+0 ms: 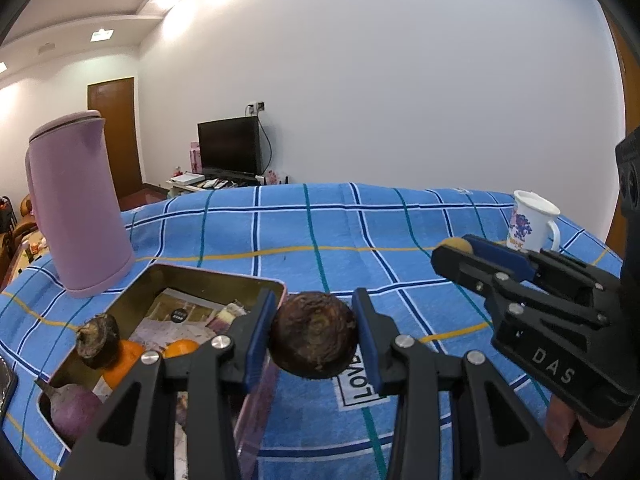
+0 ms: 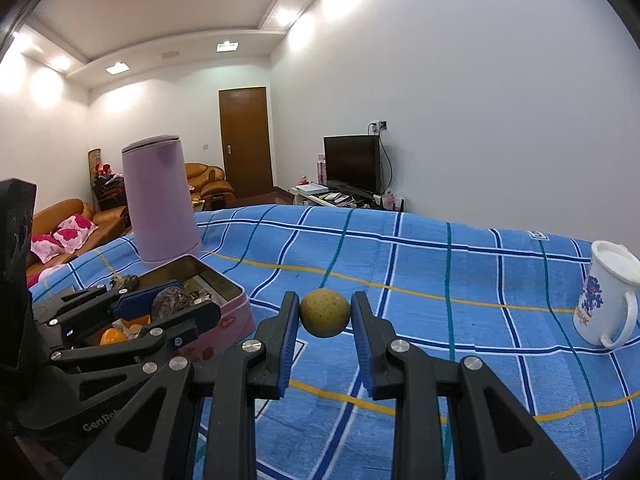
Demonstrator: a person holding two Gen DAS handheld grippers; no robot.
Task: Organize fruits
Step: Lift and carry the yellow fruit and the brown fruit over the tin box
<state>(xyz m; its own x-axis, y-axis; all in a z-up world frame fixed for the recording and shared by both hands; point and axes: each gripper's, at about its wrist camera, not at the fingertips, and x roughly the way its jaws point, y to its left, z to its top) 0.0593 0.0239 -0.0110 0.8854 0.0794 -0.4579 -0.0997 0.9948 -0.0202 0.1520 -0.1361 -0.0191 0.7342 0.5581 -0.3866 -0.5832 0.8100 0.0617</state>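
My left gripper [image 1: 315, 334] is shut on a dark brown round fruit [image 1: 314, 334], held above the blue checked cloth just right of a pink tin box [image 1: 276, 292]. The box holds another dark fruit [image 1: 97, 340], two orange fruits [image 1: 124, 360] and a purple one [image 1: 74, 410]. My right gripper [image 2: 325, 314] is shut on a small yellow-green round fruit [image 2: 325, 313] above the cloth. In the right wrist view the left gripper [image 2: 176, 304] with its dark fruit [image 2: 172, 300] hovers over the box [image 2: 236, 316]. The right gripper [image 1: 460, 250] shows at the right of the left wrist view.
A tall pink kettle [image 1: 78, 208] stands behind the box, seen also in the right wrist view [image 2: 160, 200]. A white mug with a floral print [image 2: 604, 300] stands on the cloth at the far right. The blue checked cloth [image 2: 440, 280] covers the table.
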